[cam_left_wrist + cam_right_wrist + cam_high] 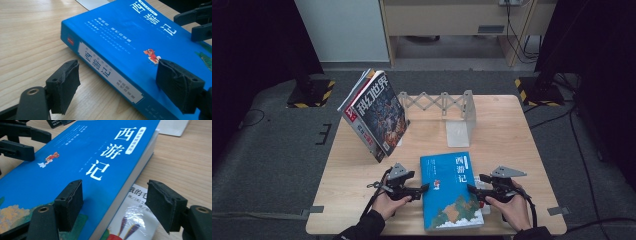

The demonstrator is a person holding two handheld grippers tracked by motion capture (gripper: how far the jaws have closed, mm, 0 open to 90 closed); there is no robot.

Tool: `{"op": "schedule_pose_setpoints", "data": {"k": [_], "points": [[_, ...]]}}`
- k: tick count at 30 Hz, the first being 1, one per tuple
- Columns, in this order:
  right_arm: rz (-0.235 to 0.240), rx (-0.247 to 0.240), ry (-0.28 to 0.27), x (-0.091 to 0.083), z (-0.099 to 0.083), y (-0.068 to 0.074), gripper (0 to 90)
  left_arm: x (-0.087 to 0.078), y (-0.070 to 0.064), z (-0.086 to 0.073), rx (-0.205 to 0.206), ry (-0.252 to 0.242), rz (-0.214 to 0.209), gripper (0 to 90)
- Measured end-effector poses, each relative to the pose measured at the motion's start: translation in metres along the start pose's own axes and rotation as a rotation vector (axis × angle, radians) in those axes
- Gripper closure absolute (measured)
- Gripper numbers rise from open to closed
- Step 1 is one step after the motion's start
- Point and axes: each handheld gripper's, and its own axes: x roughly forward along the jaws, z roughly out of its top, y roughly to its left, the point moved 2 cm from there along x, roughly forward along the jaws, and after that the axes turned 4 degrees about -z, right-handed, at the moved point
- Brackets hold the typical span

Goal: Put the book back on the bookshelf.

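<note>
Two grippers flank the blue book [451, 192] lying flat at the table's [512, 135] near edge, long axis running away from us: left gripper [421, 190] w/ jaws apart at its spine, right gripper [473, 191] likewise at the page edge, equally near.

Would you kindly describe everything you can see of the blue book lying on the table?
The blue book is a thick paperback with white Chinese title characters, a small red figure and green-tan artwork toward the near end. Its spine carries a white label; its page edges look pale. It lies flat, cover up, at the near edge of the wooden table, resting partly on a thinner glossy booklet. The left tongs straddle its spine side and the right tongs its page side, both open.
</note>
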Motion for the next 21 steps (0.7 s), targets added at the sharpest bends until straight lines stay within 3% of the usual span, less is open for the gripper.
{"op": "schedule_pose_setpoints", "data": {"k": [9,12,21], "points": [[0.034,0.028,0.007,0.007,-0.001,0.007,29.5,0.016,-0.008,-0.004,-0.054,-0.008,-0.08,10.5],[0.048,0.034,0.008,0.008,-0.002,0.007,29.5,0.02,-0.009,-0.005,-0.052,-0.014,-0.076,4.6],[0.075,0.079,0.007,0.013,-0.004,0.008,28.6,0.025,-0.004,-0.005,-0.109,0.007,-0.1,0.6]]}}
